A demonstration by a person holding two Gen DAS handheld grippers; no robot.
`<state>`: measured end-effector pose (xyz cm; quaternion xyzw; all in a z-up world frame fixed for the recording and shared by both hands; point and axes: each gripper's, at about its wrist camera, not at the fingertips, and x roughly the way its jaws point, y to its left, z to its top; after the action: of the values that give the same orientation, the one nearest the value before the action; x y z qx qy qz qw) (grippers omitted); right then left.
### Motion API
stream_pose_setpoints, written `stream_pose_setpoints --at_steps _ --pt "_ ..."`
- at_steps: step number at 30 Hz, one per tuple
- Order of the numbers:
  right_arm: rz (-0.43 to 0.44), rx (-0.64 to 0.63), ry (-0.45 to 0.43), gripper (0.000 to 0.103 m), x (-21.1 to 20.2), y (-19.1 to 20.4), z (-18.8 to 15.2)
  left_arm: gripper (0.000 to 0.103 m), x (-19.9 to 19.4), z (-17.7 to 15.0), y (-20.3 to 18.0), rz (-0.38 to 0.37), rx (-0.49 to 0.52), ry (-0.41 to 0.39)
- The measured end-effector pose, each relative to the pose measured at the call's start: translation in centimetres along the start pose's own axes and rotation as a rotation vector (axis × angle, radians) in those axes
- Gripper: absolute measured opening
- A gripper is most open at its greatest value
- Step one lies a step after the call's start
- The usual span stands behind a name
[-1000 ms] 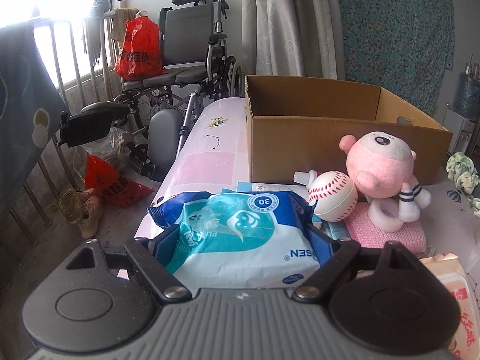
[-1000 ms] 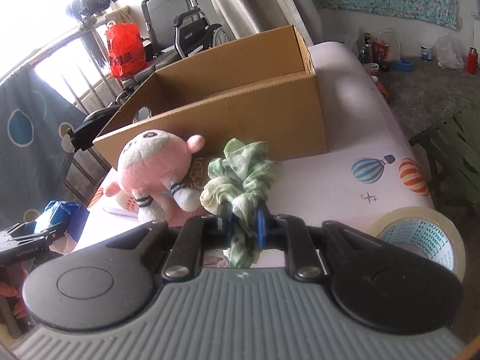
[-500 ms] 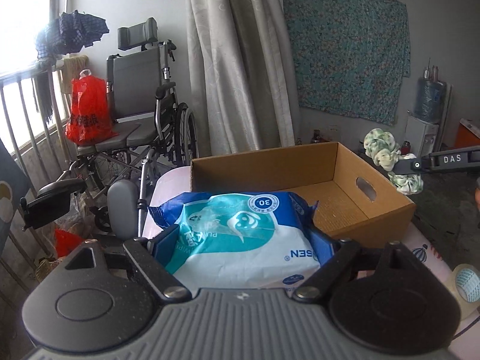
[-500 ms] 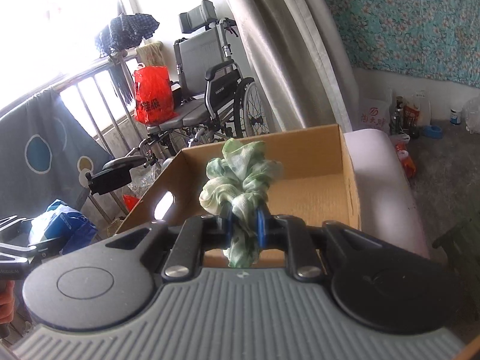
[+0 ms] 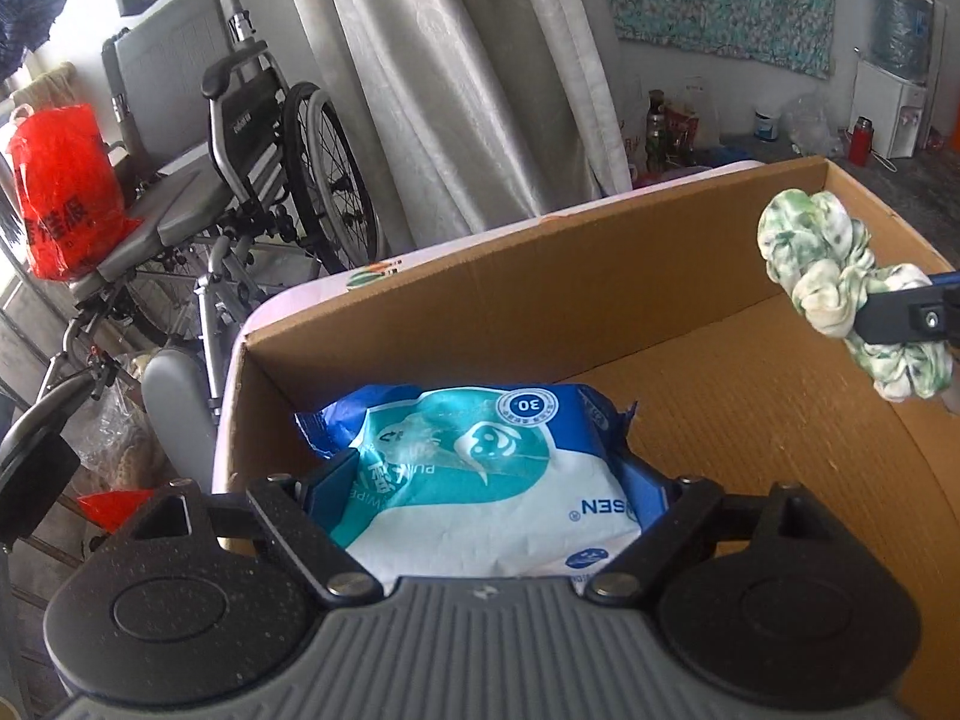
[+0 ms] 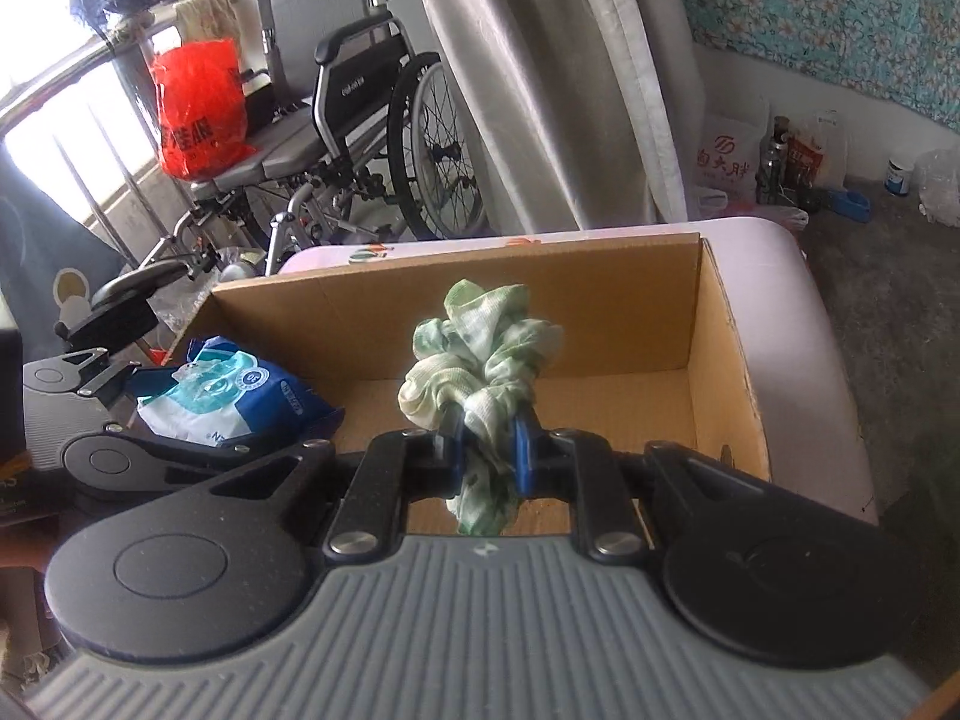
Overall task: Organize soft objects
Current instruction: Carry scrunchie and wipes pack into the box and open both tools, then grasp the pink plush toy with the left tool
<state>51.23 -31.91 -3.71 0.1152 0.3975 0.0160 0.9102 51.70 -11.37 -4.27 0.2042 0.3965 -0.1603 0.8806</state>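
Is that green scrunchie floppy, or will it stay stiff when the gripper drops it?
Probably floppy: the green scrunchie droops in loose folds on both sides of the right gripper. It looks light, since a small pinch holds it up. It would likely land softly in the cardboard box without rolling.

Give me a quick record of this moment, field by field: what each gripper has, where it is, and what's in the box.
left gripper: shut on wet wipes pack
right gripper: shut on green scrunchie
wipes position: held over the cardboard box, left end
scrunchie position: held over the box, right of the wipes
box contents: visible floor bare cardboard
behind box: wheelchair with red bag
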Motion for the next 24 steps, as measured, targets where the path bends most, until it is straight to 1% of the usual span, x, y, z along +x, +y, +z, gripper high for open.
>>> stream_pose_setpoints --at_steps 3,5,6,8,9,11,12,13,15,16,18,19,20,21,22,23,24 --pt "-0.024 0.007 0.050 0.015 4.2 0.1 0.6 0.089 3.6 1.0 0.2 -0.011 -0.024 0.054" --pt "-0.035 0.054 0.058 0.016 6.2 -0.2 0.6 0.090 5.5 0.8 0.3 0.032 -0.042 0.076" --pt "-0.037 0.059 0.062 0.017 7.2 -0.2 0.5 0.091 6.6 0.9 0.3 0.059 -0.043 0.100" --pt "-0.033 0.076 0.063 0.019 8.6 -0.2 0.5 0.092 8.1 1.0 0.8 0.069 -0.052 0.125" --pt "-0.021 0.089 0.076 0.022 9.5 -0.3 0.3 0.096 8.6 0.9 1.1 0.063 -0.056 0.121" --pt "0.010 0.084 0.110 0.025 11.0 0.1 0.3 0.098 8.7 0.6 1.5 0.076 -0.066 0.075" --pt "0.023 0.078 0.124 0.028 11.5 0.4 0.2 0.098 8.6 0.5 1.6 0.088 -0.063 0.059" --pt "0.034 0.071 0.132 0.031 11.8 0.7 0.2 0.098 8.6 0.5 1.7 0.095 -0.056 0.050" --pt "0.035 0.063 0.140 0.034 11.6 1.1 0.5 0.098 8.0 0.5 1.6 0.103 -0.025 0.050" --pt "0.044 0.074 0.132 0.044 11.2 1.1 0.5 0.098 7.6 0.5 1.4 0.107 -0.001 0.051" --pt "0.077 0.113 0.138 0.056 10.6 0.8 0.4 0.098 6.6 0.5 1.3 0.107 0.036 0.035" --pt "0.083 0.125 0.154 0.056 10.4 0.5 0.4 0.098 6.1 0.4 1.3 0.109 0.054 0.030" --pt "0.069 0.131 0.169 0.055 10.5 0.5 0.3 0.098 5.5 0.4 1.3 0.115 0.061 0.027" --pt "0.044 0.129 0.186 0.053 10.7 0.5 0.1 0.098 5.1 0.3 1.4 0.120 0.064 0.022" --pt "0.019 0.127 0.199 0.041 11.2 0.6 0.0 0.098 4.7 0.3 1.5 0.125 0.064 0.019" --pt "0.006 0.131 0.218 0.032 11.8 0.6 -0.3 0.098 4.4 0.3 1.5 0.119 0.067 0.019" --pt "0.007 0.148 0.249 0.013 12.6 0.4 -0.6 0.098 4.2 0.2 1.5 0.105 0.074 0.021"
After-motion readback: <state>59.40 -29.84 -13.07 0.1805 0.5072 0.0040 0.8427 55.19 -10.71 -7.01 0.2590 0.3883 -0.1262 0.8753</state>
